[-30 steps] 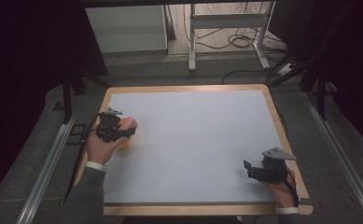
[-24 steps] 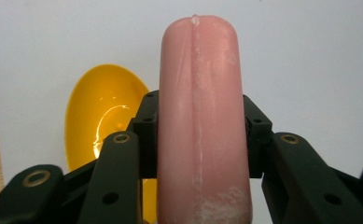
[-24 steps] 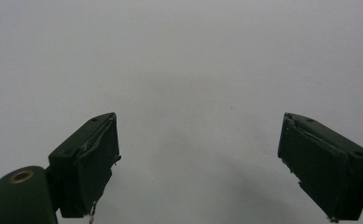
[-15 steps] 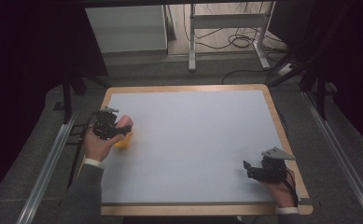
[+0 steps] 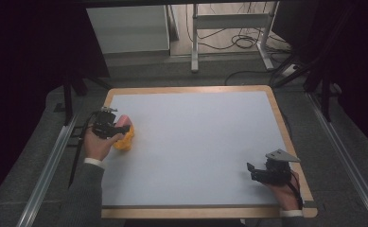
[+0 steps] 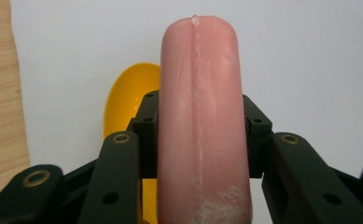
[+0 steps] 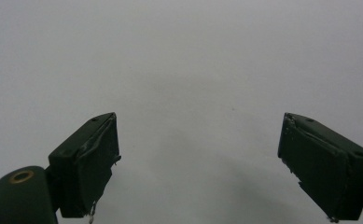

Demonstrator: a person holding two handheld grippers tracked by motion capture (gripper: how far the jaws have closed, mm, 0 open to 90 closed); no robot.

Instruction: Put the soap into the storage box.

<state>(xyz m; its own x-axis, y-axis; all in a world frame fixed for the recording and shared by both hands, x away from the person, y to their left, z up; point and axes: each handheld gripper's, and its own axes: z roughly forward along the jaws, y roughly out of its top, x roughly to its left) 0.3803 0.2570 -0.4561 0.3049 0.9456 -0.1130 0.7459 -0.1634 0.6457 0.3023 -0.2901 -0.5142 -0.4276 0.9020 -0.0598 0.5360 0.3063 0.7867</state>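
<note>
Left tool (image 5: pixel 118 130) at the left edge of the bench (image 5: pixel 200 146), clamped on a pink sausage (image 6: pixel 200 121) that stands lengthwise between the jaws and projects well past their tips. Yellow dish-like object (image 6: pixel 130 100), perhaps a bowl or bun, lying on the bench directly beneath and slightly to one side of the sausage; exact identity not resolvable. In the high view, sausage (image 5: pixel 123 120) and yellow object (image 5: pixel 126 139) touching or nearly so, just inside the wooden rim. Right tool (image 5: pixel 267 171) resting low at the right front corner, jaws spread wide with nothing between them, bare white surface ahead.

Risks, as judged from this arrangement:
- Grip set on the middle of a smooth, rounded, apparently soft body; slipping or rotating possible if pressure eases, squashing or marking if it rises.
- Long overhang beyond the jaw tips; likely to strike the rim of the yellow object first on descent and tip or push it.
- Yellow object unrestrained and close to the bench edge; a sideways nudge able to slide it toward or over the wooden rim.
- Right tool well apart from the work, hence no steadying of the yellow object available at release.
- Off-centre release likely to leave the sausage rolling free across the bench.
</note>
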